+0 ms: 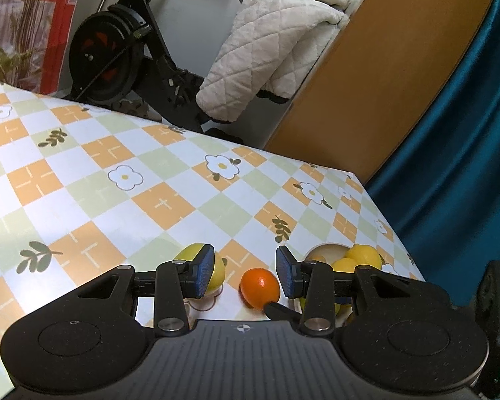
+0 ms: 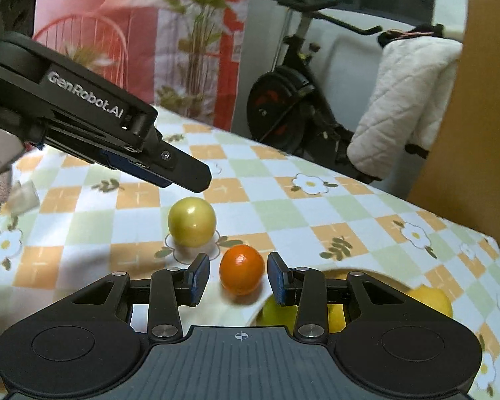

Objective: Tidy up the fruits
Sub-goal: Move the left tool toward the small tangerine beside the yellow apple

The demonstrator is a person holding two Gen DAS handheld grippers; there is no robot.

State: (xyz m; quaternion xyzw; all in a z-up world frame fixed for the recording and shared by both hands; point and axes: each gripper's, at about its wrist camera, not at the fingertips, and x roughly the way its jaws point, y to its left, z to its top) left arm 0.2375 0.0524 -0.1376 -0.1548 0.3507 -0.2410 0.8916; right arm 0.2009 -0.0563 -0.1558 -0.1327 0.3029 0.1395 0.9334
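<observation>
An orange [image 2: 242, 269] lies on the checked tablecloth between the open jaws of my right gripper [image 2: 238, 278], not gripped. A yellow-green apple [image 2: 192, 221] sits just beyond it to the left. A bowl [image 2: 336, 271] with yellow lemons [image 2: 431, 300] is under the right finger. In the left wrist view my left gripper [image 1: 245, 275] is open and empty above the table, with the orange [image 1: 259, 288] below between its fingers, the apple [image 1: 196, 260] behind the left pad, and the bowl of lemons [image 1: 363, 256] at right. The left gripper [image 2: 183, 173] also shows hovering above the apple.
The table's far edge [image 1: 183, 130] and right edge [image 1: 396, 233] are close. Beyond stand an exercise bike [image 1: 116, 50] draped with a quilted coat [image 1: 270, 50], a wooden door [image 1: 383, 76], a blue curtain [image 1: 466, 133] and a plant [image 2: 196, 33].
</observation>
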